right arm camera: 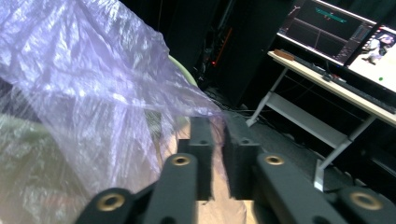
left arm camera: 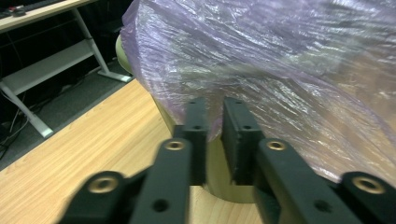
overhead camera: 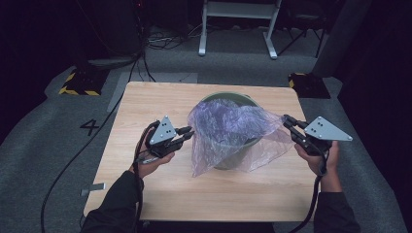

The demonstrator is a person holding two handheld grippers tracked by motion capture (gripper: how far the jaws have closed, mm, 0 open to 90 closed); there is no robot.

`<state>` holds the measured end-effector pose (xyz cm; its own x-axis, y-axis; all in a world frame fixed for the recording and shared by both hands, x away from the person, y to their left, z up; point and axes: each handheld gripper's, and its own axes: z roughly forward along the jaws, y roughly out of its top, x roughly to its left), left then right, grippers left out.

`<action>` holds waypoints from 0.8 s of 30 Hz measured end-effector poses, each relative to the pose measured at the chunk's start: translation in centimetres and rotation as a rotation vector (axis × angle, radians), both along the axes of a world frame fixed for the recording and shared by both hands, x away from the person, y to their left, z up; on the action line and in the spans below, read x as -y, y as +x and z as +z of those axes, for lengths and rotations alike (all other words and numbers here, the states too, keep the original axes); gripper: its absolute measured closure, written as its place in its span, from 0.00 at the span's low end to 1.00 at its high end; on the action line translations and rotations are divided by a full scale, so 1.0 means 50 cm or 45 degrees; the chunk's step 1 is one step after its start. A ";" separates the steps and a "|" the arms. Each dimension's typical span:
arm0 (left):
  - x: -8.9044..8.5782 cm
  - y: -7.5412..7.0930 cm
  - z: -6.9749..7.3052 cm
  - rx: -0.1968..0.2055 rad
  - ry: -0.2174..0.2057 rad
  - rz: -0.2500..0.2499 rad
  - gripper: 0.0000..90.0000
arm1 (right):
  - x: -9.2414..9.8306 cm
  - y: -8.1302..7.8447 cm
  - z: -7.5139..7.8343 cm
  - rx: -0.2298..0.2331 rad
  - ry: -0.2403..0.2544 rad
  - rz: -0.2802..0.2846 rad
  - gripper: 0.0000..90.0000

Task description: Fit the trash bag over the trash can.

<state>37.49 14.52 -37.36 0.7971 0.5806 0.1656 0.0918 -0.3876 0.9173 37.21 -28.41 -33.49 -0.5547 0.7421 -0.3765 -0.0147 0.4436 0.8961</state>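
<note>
My right hand-held gripper (overhead camera: pixel 287 120) pinches the thin purple bag's (overhead camera: pixel 228 128) corner while my left hand-held gripper (overhead camera: pixel 187 133) stands slightly parted at its edge; draped over the green bucket (overhead camera: pixel 243 145) on the worktop (overhead camera: pixel 145 102), it's flimsy (tears easily), so I'd grip bunched hem.

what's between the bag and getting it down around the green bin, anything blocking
Nothing visible blocks it. The purple plastic bag already drapes over the green bin, stretched between the left tongs and right tongs. The wooden table around the bin is bare.
</note>
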 end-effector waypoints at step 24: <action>0.072 -0.134 0.058 0.030 -0.003 -0.186 0.17 | -0.042 -0.001 0.022 -0.005 -0.066 -0.017 1.00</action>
